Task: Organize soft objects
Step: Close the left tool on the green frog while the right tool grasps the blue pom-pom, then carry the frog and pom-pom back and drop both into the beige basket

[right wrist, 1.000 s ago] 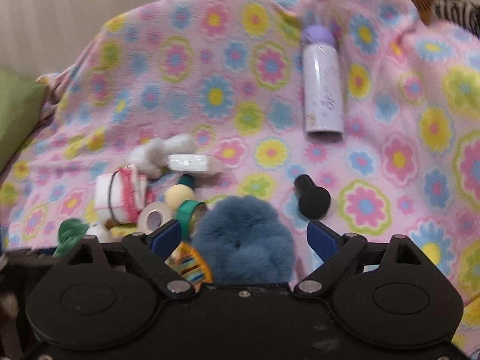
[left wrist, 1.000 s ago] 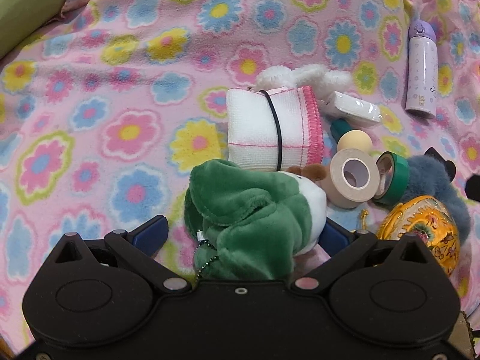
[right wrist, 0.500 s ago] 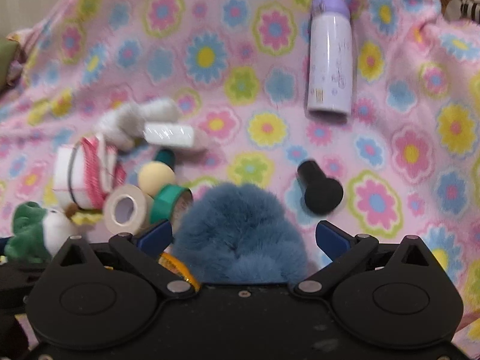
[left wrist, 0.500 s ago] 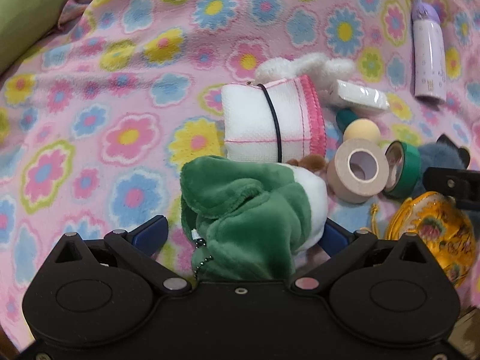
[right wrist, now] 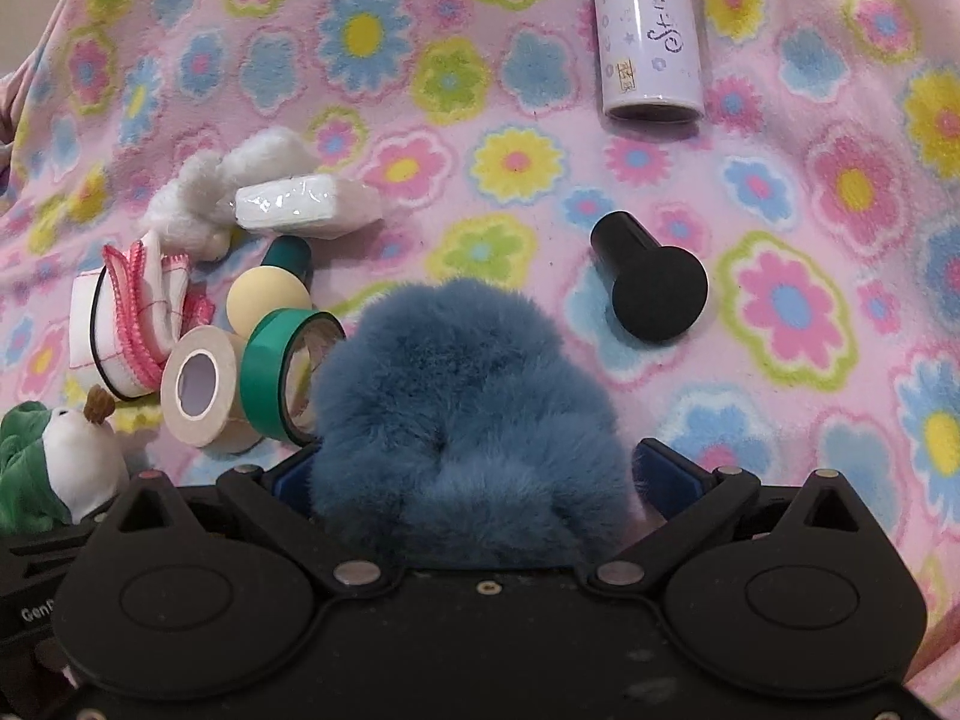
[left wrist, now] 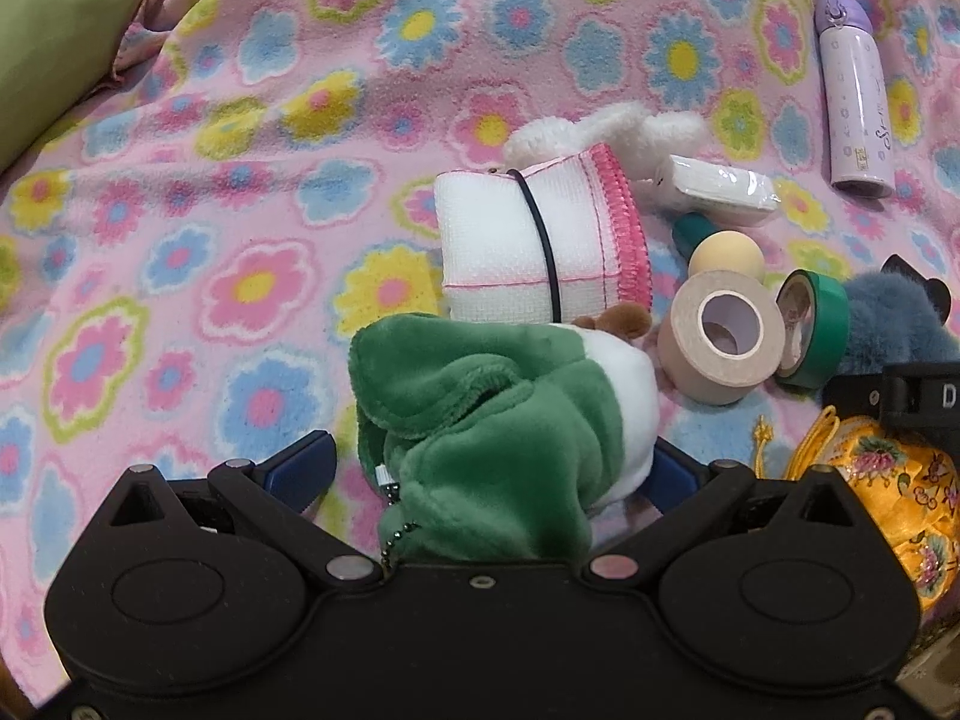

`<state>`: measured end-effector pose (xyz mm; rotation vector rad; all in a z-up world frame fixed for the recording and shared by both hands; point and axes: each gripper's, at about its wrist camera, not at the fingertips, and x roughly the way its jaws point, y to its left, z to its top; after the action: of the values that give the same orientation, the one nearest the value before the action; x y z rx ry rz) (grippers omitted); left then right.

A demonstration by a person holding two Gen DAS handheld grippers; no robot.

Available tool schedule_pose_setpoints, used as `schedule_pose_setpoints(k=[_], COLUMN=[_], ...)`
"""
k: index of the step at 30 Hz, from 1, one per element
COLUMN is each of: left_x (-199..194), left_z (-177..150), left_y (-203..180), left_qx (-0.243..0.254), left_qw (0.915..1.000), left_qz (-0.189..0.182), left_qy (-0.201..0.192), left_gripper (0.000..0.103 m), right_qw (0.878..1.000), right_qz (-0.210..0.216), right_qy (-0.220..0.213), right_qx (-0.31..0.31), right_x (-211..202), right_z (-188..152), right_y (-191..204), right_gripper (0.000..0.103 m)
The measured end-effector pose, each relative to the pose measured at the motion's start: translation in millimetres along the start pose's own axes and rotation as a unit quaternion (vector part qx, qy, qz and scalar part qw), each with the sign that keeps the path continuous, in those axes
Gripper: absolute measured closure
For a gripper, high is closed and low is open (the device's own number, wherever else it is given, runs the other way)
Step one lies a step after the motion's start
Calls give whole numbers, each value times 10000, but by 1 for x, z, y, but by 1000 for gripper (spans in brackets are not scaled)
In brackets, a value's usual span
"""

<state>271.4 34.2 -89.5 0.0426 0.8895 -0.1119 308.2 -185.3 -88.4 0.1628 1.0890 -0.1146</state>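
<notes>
Hardly anything looks sorted yet: the left gripper (left wrist: 486,468) straddles the green plush (left wrist: 498,420) and the right gripper (right wrist: 480,474) the blue fluffy toy (right wrist: 462,414), both spread wide and gripping nothing, on the flowered blanket (right wrist: 516,162) amid tape rolls (right wrist: 201,387).

1. A pink fleece blanket (left wrist: 252,138) with bright flowers covers the whole surface.
2. A lilac bottle (right wrist: 651,24) lies on its side at the far right.
3. 2 tape rolls stand on edge, touching: a beige tape roll (right wrist: 201,387) and a green tape roll (right wrist: 273,375).
4. A black round-headed knob (right wrist: 651,285) lies apart on the right.
5. A clear-wrapped white packet (right wrist: 288,207) lies beyond the rolls.
6. A yellow embroidered pouch (left wrist: 888,504) sits at the near right.
7. A green cushion (left wrist: 48,42) shows at the far left.
</notes>
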Motion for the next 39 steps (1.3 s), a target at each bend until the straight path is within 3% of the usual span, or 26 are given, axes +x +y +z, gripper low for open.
schedule_pose_setpoints(k=[6,11,13,14,16,18,30,39], left_x=[-6,-2,4,7,8,6,-50,-123], left_z=[8,15,16,17,16,16,28,12], left_y=[17,11,9,10,11,12,5,-13], left_qx=[-687,-525,-569,-635,-728,-775,-542,-300], left_qw=[9970,9984,9981,9977,9972,9967,9976,9971], left_qz=[-336,-199,-218,-236,-150,-219,-169,-234], left_qy=[-110,-113,23,72,83,61,-408,-658], left_gripper=[4,4,5,14,21,27,32,32], right_qw=[10000,9999,10000,10000,9999,9998,9943,9887], right_qz=[62,89,20,-17,-60,-31,111,597], right_qy=[13,61,25,-22,-117,-184,-973,-1352], right_qx=[-35,39,89,66,7,40,418,256], right_x=[1,-1,-4,-6,-13,-18,-81,-157], right_z=[2,4,4,4,1,0,6,-29], right_y=[-2,-4,-4,-3,-3,-7,-39,-45], right_gripper=[0,0,11,16,31,38,39,37])
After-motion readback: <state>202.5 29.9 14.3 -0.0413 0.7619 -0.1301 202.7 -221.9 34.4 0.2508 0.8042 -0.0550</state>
